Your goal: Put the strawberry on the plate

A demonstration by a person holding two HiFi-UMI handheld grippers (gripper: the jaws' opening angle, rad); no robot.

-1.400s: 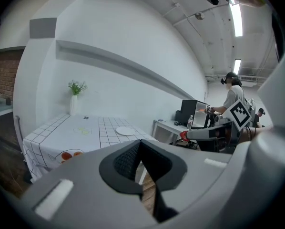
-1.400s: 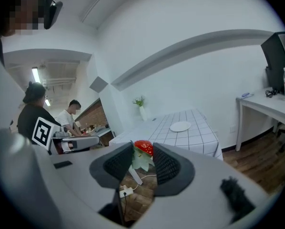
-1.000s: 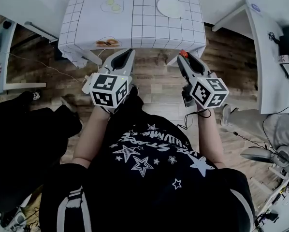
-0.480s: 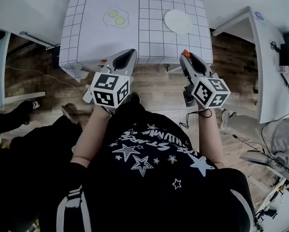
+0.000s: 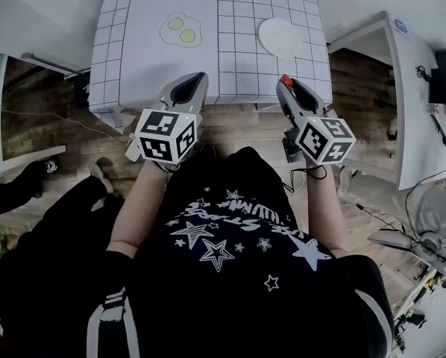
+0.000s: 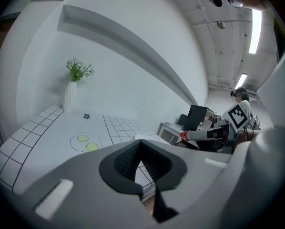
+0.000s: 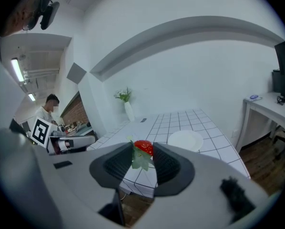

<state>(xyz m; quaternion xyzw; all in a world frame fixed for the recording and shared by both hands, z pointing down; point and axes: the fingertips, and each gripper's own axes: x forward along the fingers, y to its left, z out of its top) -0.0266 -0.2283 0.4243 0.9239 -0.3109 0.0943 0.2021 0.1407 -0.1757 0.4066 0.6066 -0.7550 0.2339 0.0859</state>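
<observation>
Held: strawberry [image 7: 143, 147], pinched at the very tips of my right gripper [image 7: 143, 154], left gripper [image 6: 141, 163] pressed shut, empty; hazard: shallow hold could let it drop short of the plate [image 7: 184, 140].

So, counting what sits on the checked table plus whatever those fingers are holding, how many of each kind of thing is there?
strawberry, held above the table's edge: 1
white plate: 1
two-yolk fried egg: 1
vase of flowers: 1
small dark item, too small to identify: 1
Total: 5
</observation>
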